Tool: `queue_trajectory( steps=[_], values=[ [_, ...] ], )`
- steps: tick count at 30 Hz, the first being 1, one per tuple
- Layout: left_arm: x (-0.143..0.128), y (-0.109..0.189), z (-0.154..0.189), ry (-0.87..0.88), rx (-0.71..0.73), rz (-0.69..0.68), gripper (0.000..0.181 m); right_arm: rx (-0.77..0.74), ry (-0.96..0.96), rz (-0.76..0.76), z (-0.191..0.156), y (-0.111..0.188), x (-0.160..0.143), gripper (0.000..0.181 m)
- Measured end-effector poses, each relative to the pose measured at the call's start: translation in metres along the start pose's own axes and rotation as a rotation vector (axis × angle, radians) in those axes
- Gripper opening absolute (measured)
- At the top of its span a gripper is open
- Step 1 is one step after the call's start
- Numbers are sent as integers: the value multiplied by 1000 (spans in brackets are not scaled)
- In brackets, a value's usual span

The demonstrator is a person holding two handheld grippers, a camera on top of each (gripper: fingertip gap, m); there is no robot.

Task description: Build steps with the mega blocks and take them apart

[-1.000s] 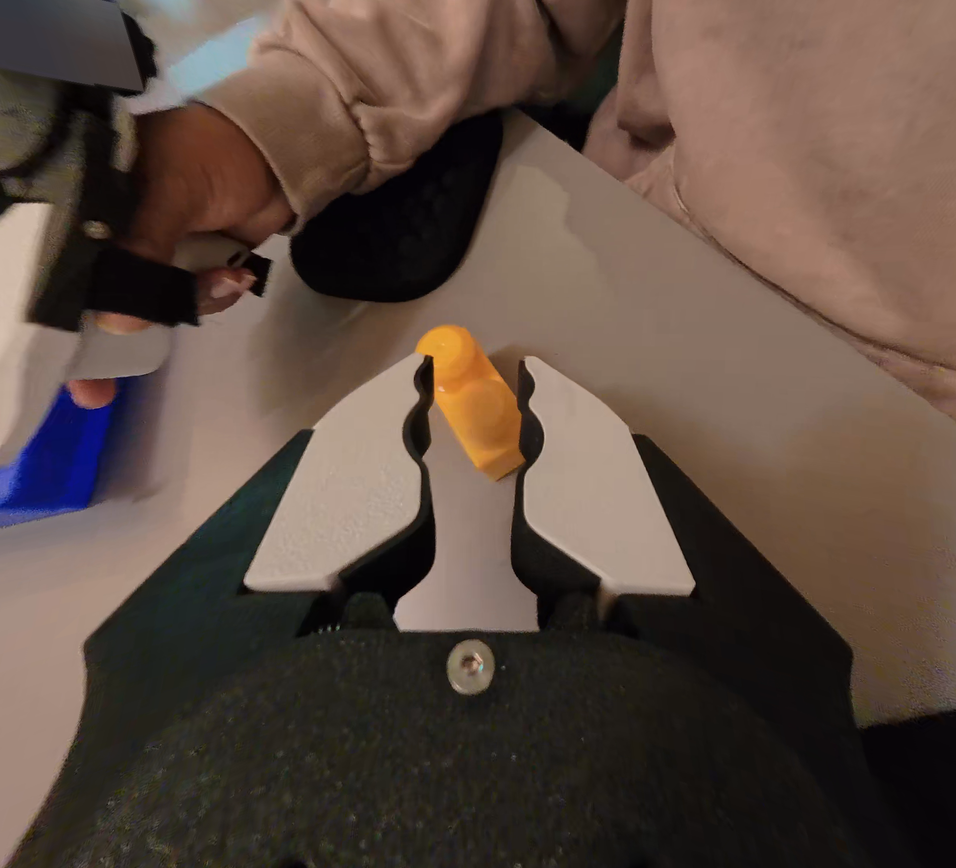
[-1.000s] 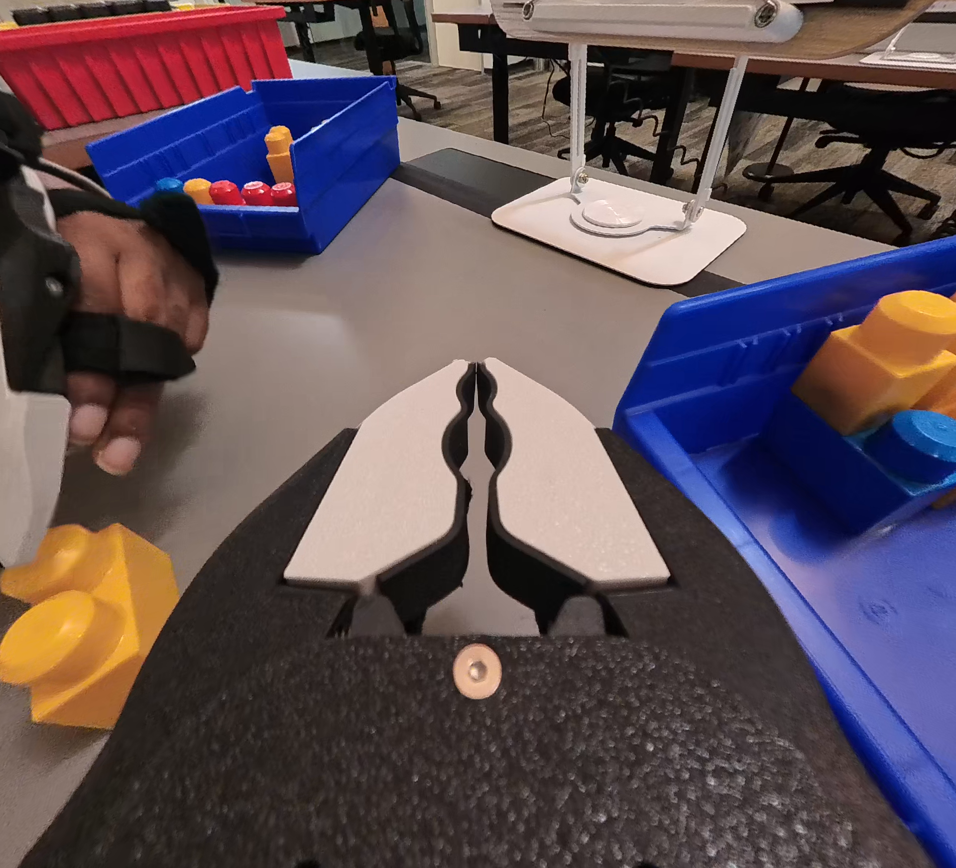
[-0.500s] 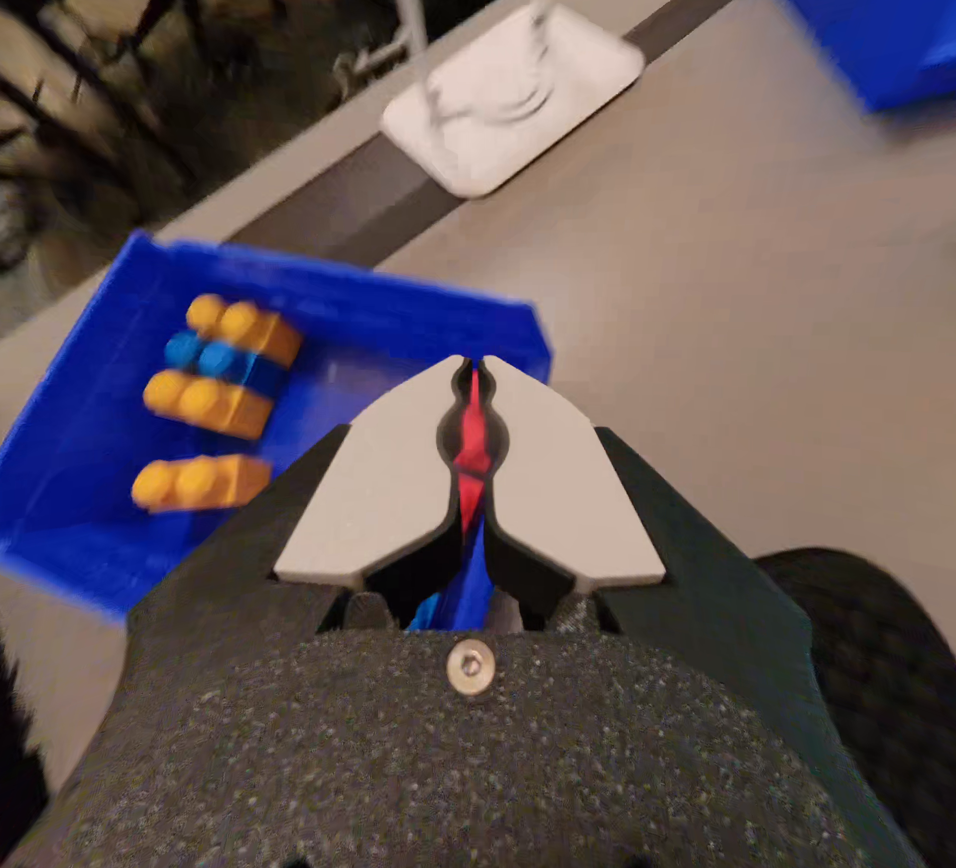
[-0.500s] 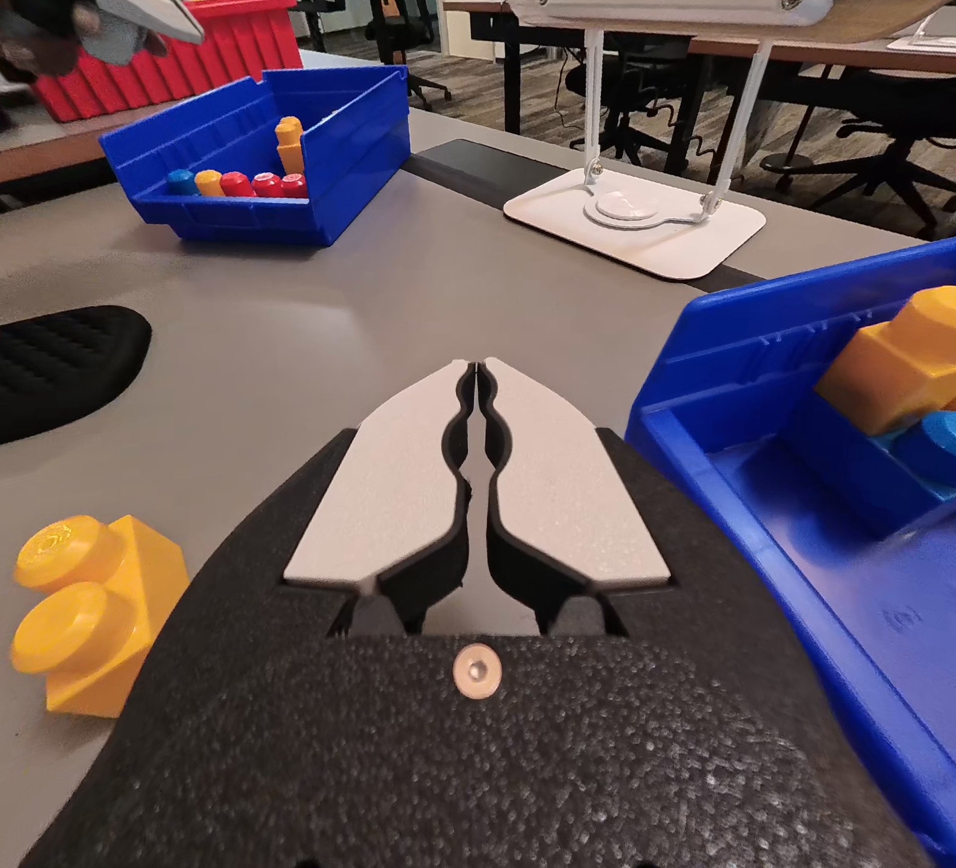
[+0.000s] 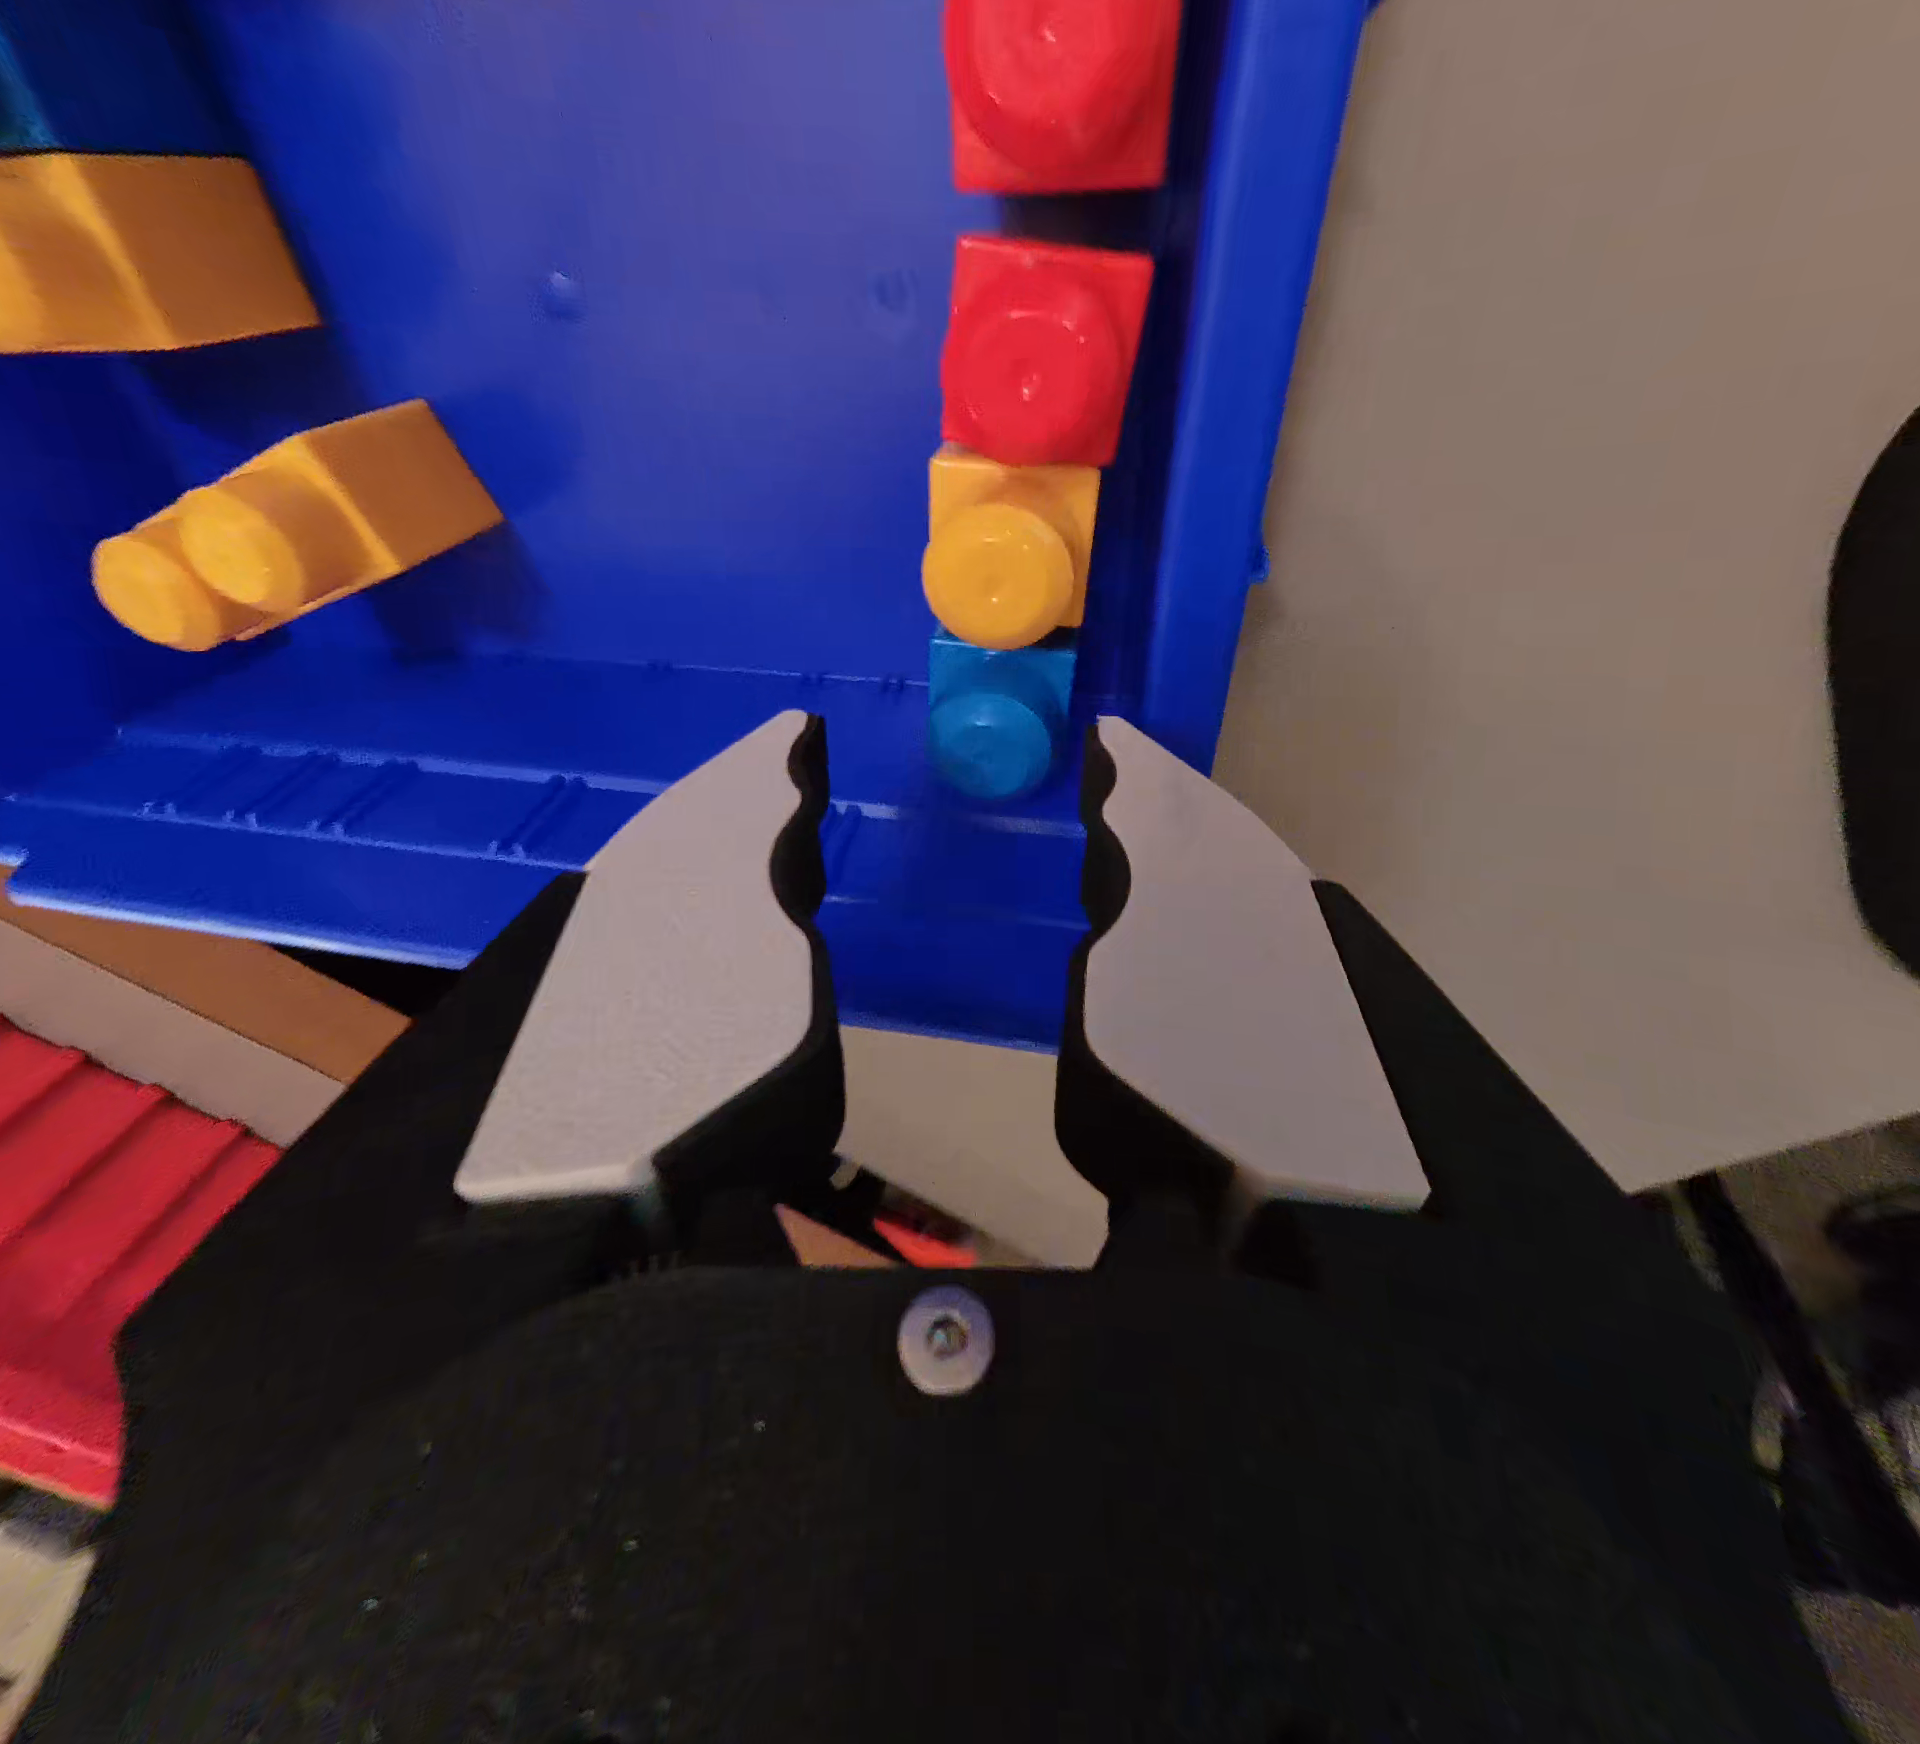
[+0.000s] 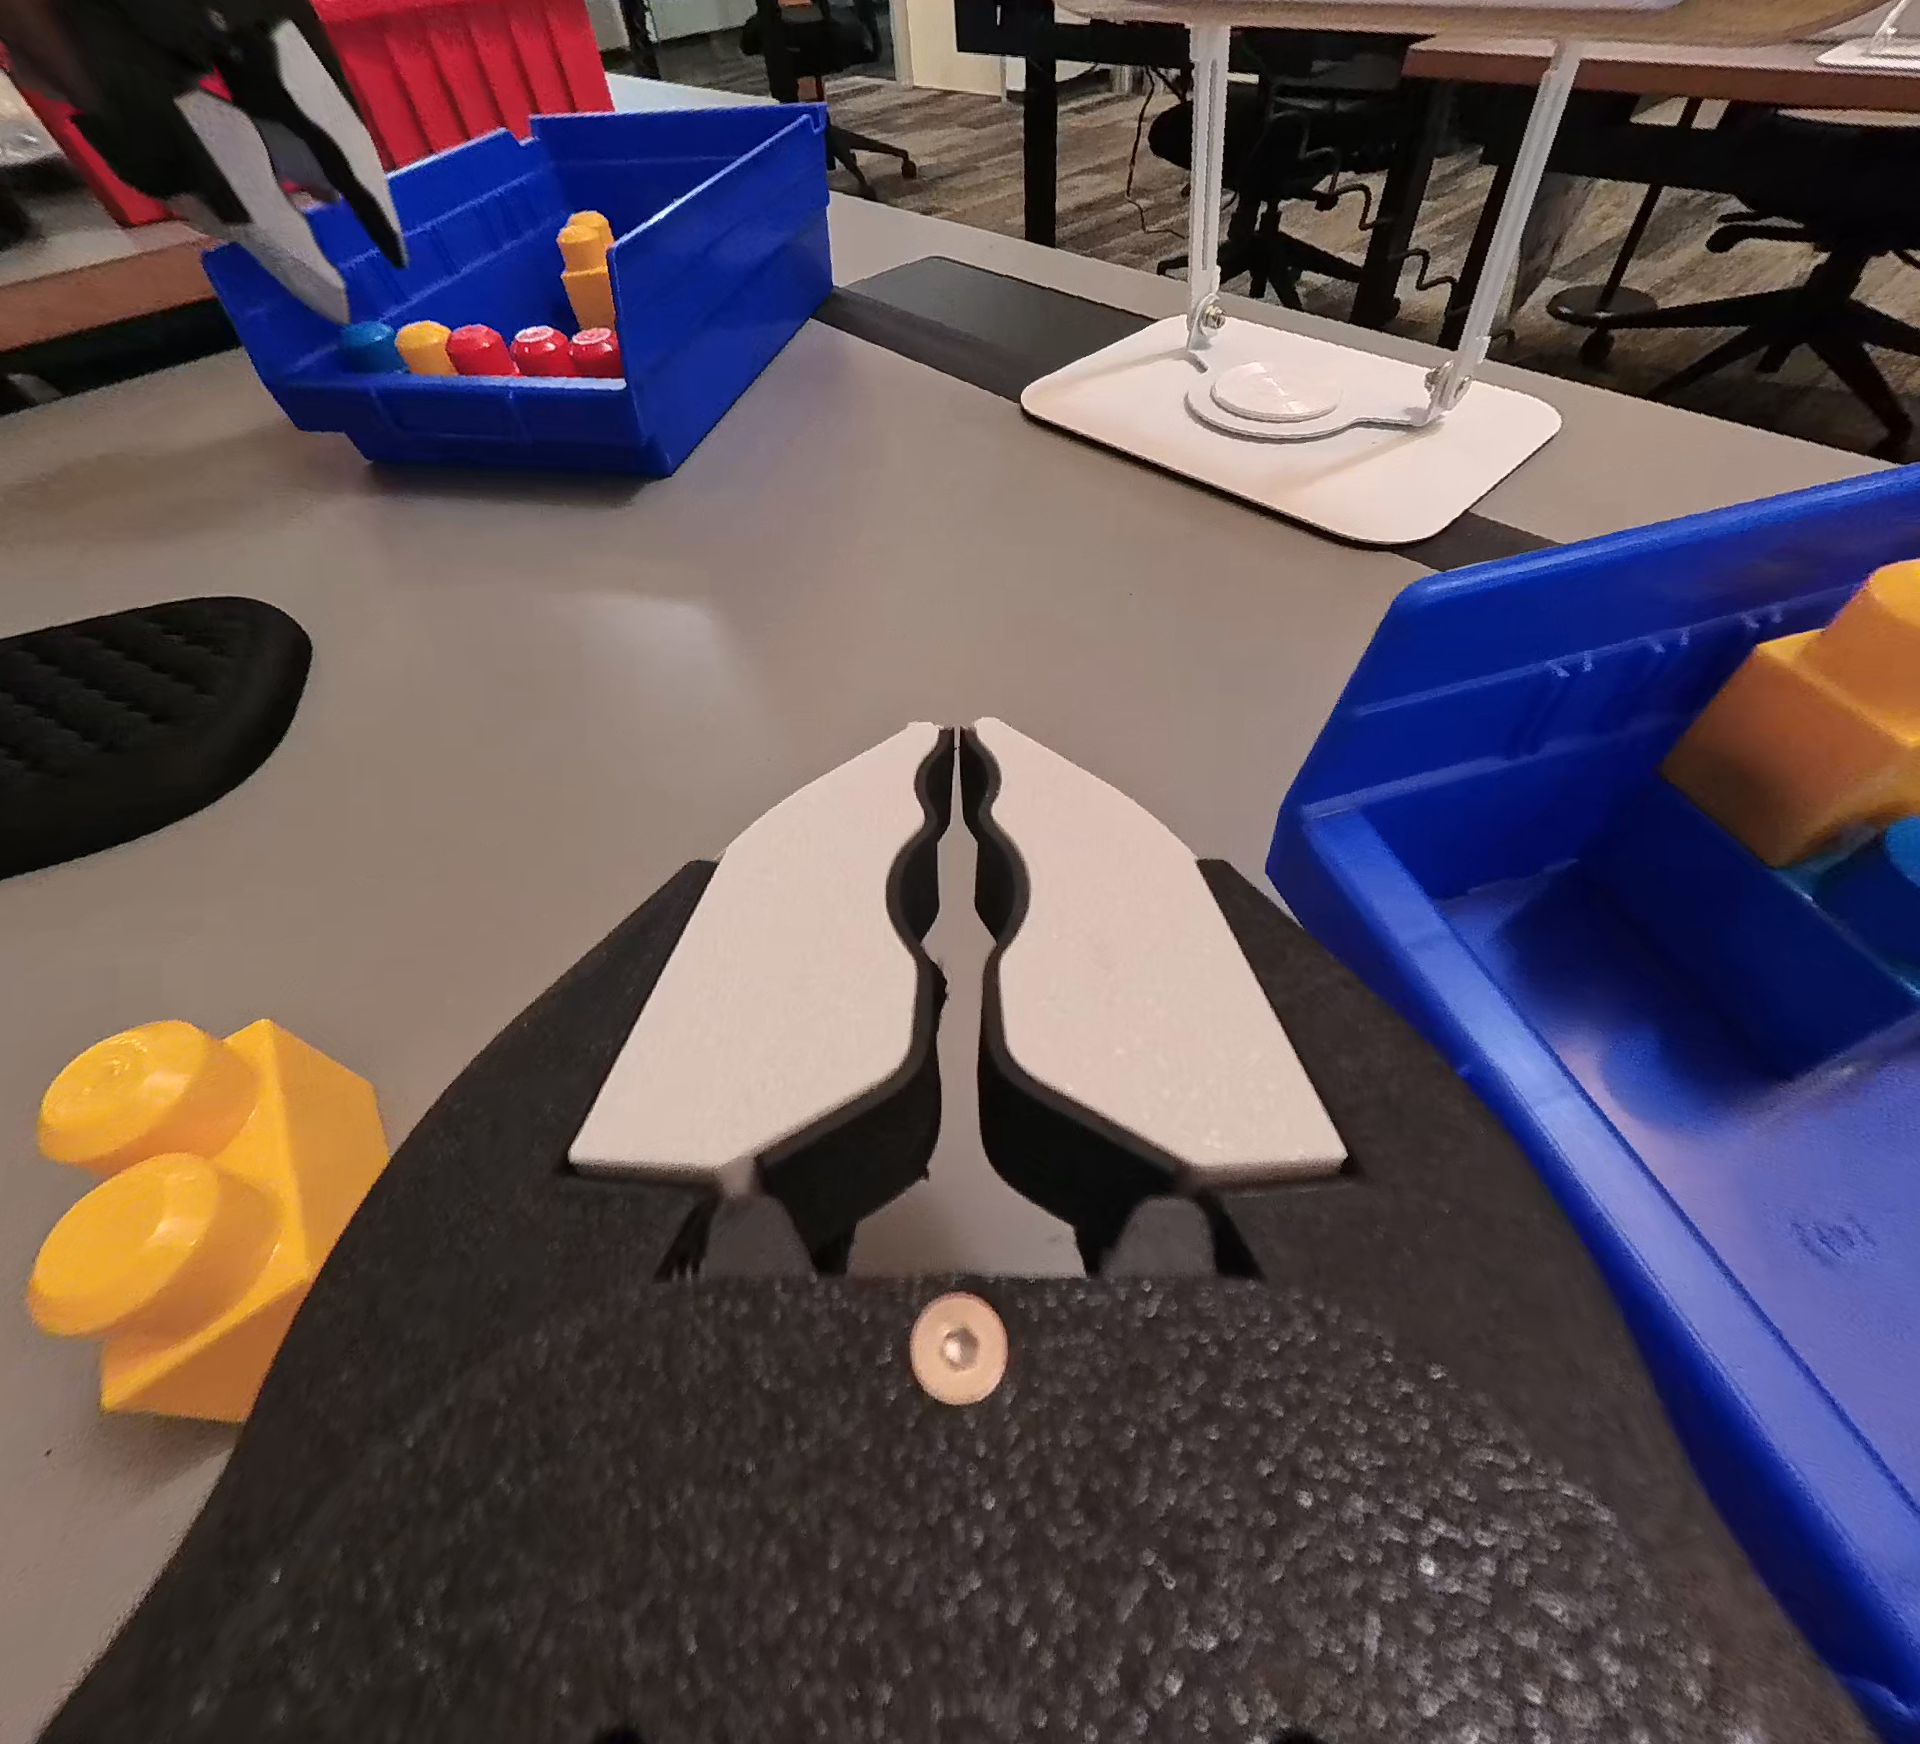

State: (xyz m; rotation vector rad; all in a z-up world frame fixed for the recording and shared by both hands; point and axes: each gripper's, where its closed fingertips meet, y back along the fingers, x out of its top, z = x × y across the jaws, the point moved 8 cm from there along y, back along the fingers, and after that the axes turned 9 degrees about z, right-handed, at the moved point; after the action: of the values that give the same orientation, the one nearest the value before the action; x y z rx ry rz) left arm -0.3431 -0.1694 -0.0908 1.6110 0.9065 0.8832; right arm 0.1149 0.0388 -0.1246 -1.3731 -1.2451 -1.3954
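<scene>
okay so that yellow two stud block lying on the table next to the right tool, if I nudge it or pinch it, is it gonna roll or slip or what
The yellow two-stud block lies on its side on the grey table, resting on a flat face, so a nudge would probably slide it, not roll it. Its glossy plastic looks hard, so it should stay stiff but might slip in a pinch. It probably weighs little for its size.

Left black-bodied tongs with pale grey finger plates [image 5: 945, 738] fill the lower half of the left wrist view, jaws spread wide with nothing between them. The same tongs show in the upper left of the right wrist view [image 6: 312, 240], pointing down and tilted. Right black-and-grey tongs [image 6: 956, 738] sit low at centre frame, level, tips nearly touching, gripping nothing.
</scene>
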Motion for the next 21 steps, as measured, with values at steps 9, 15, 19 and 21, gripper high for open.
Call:
queue_trajectory(
  steps=[9,15,19,21],
  values=[
    [1,-30,1,-67,-63,-241,29,0,-12,6,3,3,1,0],
    [2,-18,-2,-61,-11,-269,28,-1,-16,6,4,3,1,1],
    [13,21,-5,-64,75,-164,28,3,-17,1,4,2,0,1],
    [24,44,1,-83,111,-95,28,4,-15,-1,3,2,0,1]
  ],
)
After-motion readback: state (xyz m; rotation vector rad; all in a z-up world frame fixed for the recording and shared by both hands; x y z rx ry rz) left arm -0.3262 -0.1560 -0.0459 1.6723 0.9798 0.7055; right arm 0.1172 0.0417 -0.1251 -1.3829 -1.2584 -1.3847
